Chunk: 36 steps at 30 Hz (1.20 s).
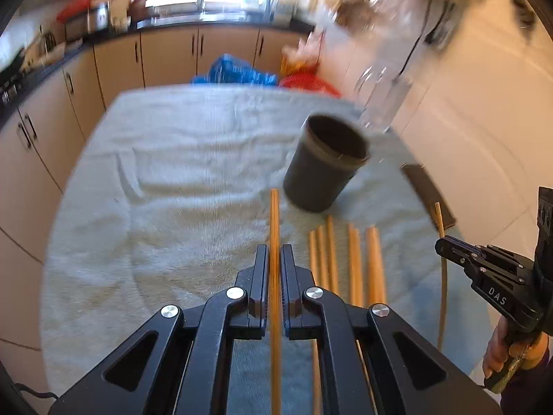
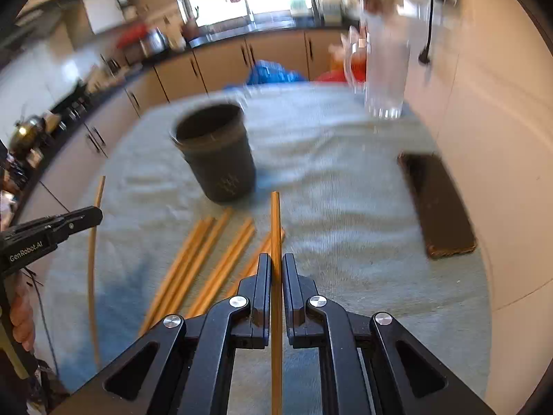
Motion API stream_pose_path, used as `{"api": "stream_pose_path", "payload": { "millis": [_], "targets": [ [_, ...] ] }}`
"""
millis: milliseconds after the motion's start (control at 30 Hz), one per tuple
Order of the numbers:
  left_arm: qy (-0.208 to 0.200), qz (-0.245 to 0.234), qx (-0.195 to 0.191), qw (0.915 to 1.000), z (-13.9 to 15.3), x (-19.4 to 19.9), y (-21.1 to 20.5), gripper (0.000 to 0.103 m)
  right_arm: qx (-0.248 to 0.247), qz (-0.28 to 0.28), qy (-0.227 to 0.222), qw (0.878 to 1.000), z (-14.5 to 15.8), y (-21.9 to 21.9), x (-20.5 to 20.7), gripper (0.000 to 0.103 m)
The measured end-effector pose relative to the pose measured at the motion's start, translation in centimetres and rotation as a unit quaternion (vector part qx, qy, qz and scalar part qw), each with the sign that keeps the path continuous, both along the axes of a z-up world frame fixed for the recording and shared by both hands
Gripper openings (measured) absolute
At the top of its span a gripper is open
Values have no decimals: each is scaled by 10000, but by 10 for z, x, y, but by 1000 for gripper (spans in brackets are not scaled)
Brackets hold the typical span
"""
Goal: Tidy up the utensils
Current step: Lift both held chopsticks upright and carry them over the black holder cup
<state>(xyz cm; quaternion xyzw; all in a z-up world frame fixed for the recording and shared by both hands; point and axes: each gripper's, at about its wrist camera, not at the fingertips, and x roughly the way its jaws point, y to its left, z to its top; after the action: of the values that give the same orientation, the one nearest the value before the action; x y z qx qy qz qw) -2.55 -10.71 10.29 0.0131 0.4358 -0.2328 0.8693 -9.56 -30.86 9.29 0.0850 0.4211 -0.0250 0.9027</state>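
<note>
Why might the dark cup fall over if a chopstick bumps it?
The cup is tall, narrow and looks empty, so it may be light and tip easily. It stands on a wrinkly towel, a soft base that probably wobbles. Being round, it would likely roll once down, though the towel might slow it.

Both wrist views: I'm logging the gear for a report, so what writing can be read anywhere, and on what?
"DAS": white letters on the right gripper body, seen from the left wrist.
"GenRobot.AI": white letters on the left gripper body, seen from the right wrist.
Dark cup: a pale dotted mark, not readable as text.
</note>
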Motion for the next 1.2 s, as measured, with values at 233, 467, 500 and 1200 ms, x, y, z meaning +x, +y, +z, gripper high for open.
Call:
{"api": "stream_pose_path", "payload": {
  "millis": [233, 467, 500, 1200],
  "targets": [
    [-891, -139, -151, 9958, 47, -58, 11, 6, 16, 93, -860, 9963, 44, 14, -49, 7],
    [-1539, -218, -268, 9875, 80, -100, 18, 6, -29, 179, -1325, 9910, 70, 21, -75, 7],
    [-1569, -224, -300, 9869, 84, -102, 18, 6, -29, 188, -1364, 9905, 73, 21, -79, 7],
    [-2092, -192, -736, 9749, 166, -18, -26, 6, 407, 108, -2378, 9704, 154, 0, -10, 7]
  ]
}}
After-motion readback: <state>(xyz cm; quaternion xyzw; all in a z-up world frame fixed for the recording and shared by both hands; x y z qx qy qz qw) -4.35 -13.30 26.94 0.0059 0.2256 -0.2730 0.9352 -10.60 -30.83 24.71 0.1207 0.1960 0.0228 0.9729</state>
